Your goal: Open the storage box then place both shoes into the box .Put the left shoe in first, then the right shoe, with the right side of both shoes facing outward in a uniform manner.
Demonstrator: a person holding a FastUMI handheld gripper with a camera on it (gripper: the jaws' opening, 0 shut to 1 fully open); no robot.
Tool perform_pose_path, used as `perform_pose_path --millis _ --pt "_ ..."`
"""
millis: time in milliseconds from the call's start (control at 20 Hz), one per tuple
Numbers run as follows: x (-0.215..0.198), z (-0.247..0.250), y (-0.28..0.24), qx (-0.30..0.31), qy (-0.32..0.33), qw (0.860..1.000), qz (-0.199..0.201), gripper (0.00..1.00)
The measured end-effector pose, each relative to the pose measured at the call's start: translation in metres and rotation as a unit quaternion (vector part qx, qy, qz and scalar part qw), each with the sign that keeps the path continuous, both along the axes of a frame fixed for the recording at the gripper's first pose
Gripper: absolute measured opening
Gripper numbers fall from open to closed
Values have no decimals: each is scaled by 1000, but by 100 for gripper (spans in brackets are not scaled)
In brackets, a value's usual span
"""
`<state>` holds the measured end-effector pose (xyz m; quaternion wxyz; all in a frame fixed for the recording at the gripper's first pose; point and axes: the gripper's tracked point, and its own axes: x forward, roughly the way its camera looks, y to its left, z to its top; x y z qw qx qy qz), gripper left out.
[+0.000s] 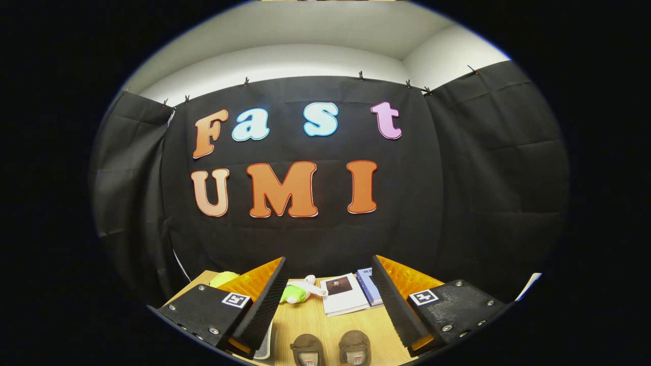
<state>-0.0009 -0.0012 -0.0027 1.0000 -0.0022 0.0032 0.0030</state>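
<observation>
Gripper (329,300) fingers spread wide, gripping nothing. Between them, at the tabletop's (305,317) near edge: two brown shoes (330,349) side by side, rounded toes pointing away. Beyond, toward the far edge: plush toy (300,291), booklets (351,294).

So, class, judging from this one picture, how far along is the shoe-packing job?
Nothing looks done yet. Both shoes sit side by side on the wooden table, low between the fingers. The hand-held gripper is open and holds nothing. Beyond the fingers lie a plush toy and some booklets. Left to do: open the storage box, then put in the left shoe, then the right.
</observation>
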Motion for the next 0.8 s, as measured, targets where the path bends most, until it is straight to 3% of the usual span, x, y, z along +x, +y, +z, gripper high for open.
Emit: perform_pose_path --millis 500,800 --pt "-2 -3 0 -4 0 1000 -1 98" --pt "1 -21 29 0 14 999 46 98"
